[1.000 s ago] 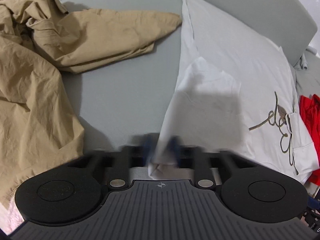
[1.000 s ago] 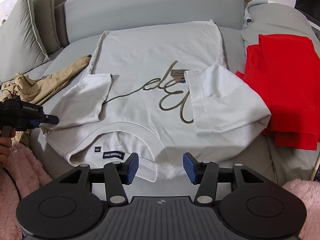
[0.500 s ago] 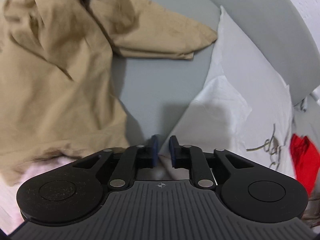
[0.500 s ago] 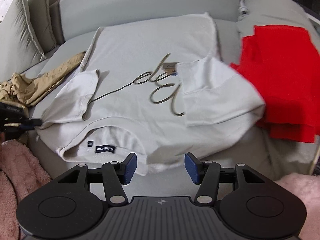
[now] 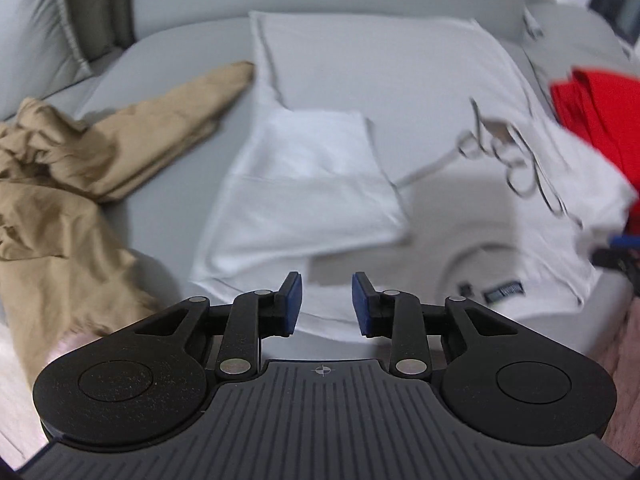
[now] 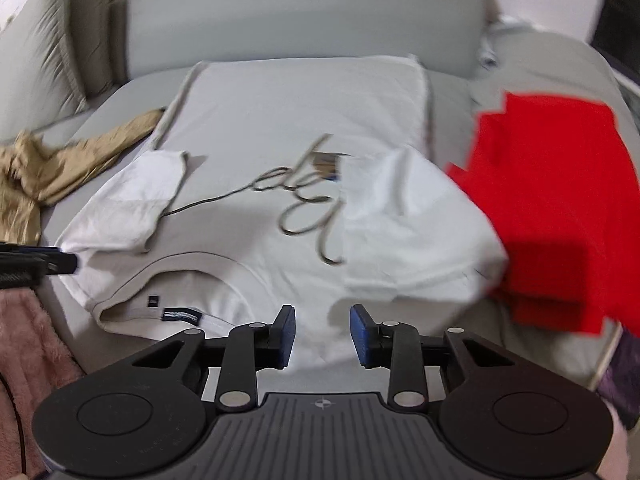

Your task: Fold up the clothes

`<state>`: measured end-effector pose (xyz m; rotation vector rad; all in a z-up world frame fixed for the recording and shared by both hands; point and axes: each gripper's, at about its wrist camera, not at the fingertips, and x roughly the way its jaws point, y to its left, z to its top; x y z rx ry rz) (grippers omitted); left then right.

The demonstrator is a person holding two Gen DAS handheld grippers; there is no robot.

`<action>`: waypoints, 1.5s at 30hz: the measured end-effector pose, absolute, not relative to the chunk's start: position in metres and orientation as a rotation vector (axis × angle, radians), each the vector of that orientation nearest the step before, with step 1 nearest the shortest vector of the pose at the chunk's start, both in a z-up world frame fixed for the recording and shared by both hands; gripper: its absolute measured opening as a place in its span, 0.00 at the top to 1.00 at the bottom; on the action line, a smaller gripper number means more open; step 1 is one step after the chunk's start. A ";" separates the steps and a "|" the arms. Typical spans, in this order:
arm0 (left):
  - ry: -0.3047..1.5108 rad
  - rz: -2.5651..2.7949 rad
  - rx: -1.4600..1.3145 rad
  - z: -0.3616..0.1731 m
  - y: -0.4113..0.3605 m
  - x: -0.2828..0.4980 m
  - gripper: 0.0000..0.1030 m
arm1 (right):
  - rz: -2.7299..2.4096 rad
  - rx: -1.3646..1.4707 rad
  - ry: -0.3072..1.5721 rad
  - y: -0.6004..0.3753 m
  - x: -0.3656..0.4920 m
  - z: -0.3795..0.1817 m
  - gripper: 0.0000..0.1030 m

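A white T-shirt [image 6: 280, 120] with looping script lies flat on the grey sofa, collar toward me, both sleeves folded inward; it also shows in the left wrist view [image 5: 384, 92]. My left gripper [image 5: 325, 304] is open and empty, just above the shirt's near left shoulder edge. My right gripper [image 6: 322, 336] is open and empty over the shirt's near edge, right of the collar label [image 6: 181, 315]. The left gripper also shows at the left edge of the right wrist view [image 6: 60, 262]. The right gripper [image 5: 616, 248] shows blurred at the right edge of the left wrist view.
A crumpled tan garment [image 5: 60, 184] lies left of the shirt. A folded red garment [image 6: 560, 208] lies right of it. Grey cushions [image 6: 52, 60] stand at the back left. A pink fuzzy fabric [image 6: 28, 344] is at the near left.
My left gripper let go of the shirt's left edge, opened, and swung right to face the shirt. My right gripper stayed open and shifted slightly.
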<state>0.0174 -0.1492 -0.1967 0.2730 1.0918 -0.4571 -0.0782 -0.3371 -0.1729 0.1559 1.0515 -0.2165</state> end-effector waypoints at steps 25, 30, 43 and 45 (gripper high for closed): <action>1.170 -0.344 0.304 -0.210 -0.137 -0.025 0.55 | -0.186 0.287 1.179 -0.320 -0.120 -0.188 0.58; 1.176 -0.342 0.340 -0.215 -0.140 -0.027 0.55 | -0.179 0.293 1.182 -0.320 -0.123 -0.189 0.58; 1.192 -0.337 0.344 -0.219 -0.140 -0.027 0.51 | -0.182 0.290 1.180 -0.321 -0.123 -0.188 0.56; 1.193 -0.338 0.346 -0.219 -0.141 -0.027 0.51 | -0.182 0.289 1.180 -0.321 -0.123 -0.188 0.56</action>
